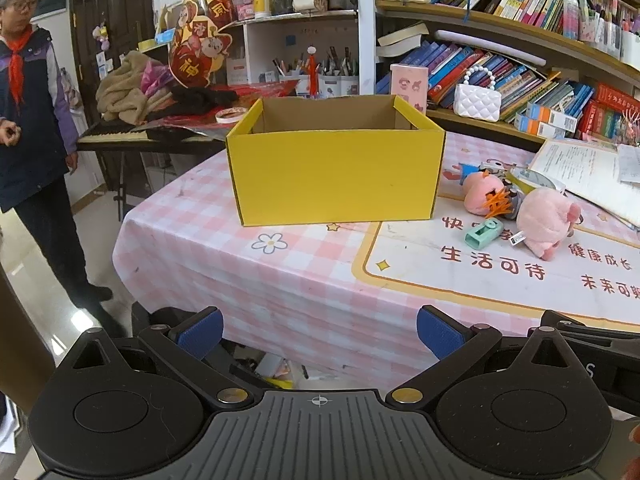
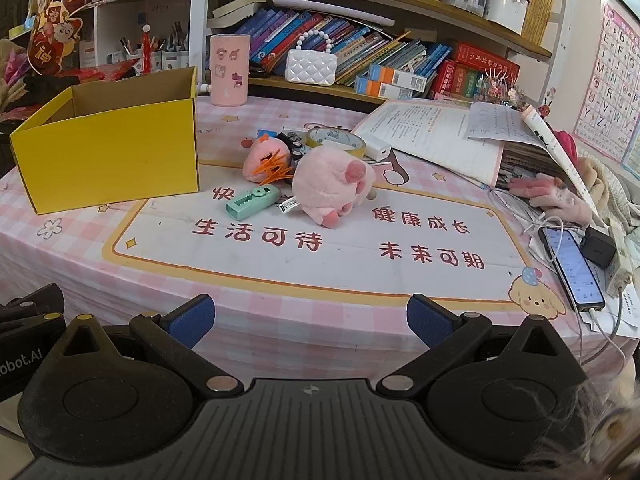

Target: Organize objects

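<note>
A table (image 2: 280, 312) draped in a pink checked cloth fills both wrist views, backed by crowded bookshelves (image 2: 400, 40). At its left end stands an open yellow cardboard box (image 1: 336, 176), upright, with nothing visible inside from these angles. To the box's right, well apart from it, a small heap of objects lies on the cloth: a pink plush paw (image 2: 332, 184) beside a smaller pink plush toy (image 2: 264, 164) with orange spikes, a roll of tape (image 2: 336, 140) just behind them, and a mint-green plastic gadget (image 2: 253, 199) in front. An open workbook (image 2: 436, 136) and a phone (image 2: 572, 268) sit toward the table's right edge. The left gripper (image 1: 319, 334) and the right gripper (image 2: 311, 320) both hover short of the near table edge, fingers spread wide, grasping nothing. A person (image 1: 36, 128) in a dark jacket and red scarf stands at far left.
</note>
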